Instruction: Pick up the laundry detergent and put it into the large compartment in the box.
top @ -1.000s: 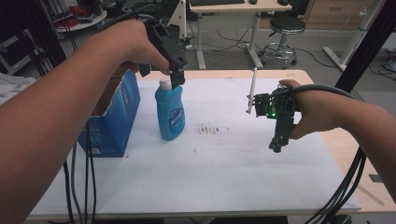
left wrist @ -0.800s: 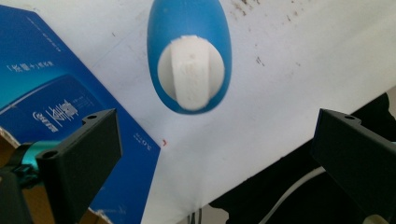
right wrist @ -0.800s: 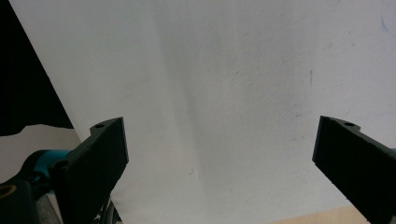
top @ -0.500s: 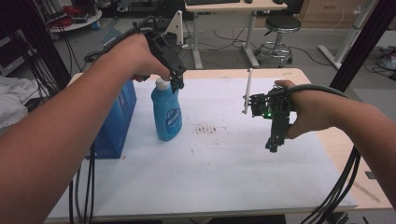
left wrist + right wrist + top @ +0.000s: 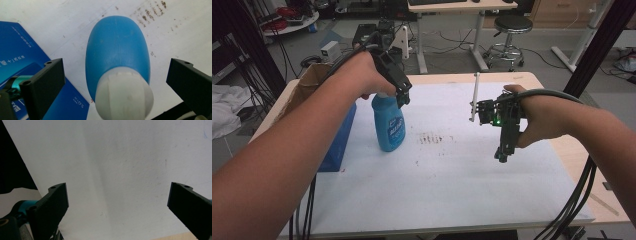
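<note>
Surface (image 5: 452, 200): white top with wooden edges, fills the centre and lower part of the high view; a patch of dark specks (image 5: 432, 138) near mid-frame

Blue box (image 5: 339, 135): at the left of the high view, just beside the bottle, partly hidden behind the person's left forearm; its printed blue side shows at lower left in the left gripper view (image 5: 15, 60)

Blue bottle (image 5: 388, 122): upright on the surface, centre-left of the high view, white cap (image 5: 124, 96) on top; in the left gripper view it stands between the two jaws, apart from both

Left gripper (image 5: 401, 95): upper centre-left of the high view, over the bottle's cap; jaws spread wide, holding nothing

Right gripper (image 5: 503, 152): centre-right of the high view, above bare surface, pointing down; jaws spread wide, nothing between them
</note>
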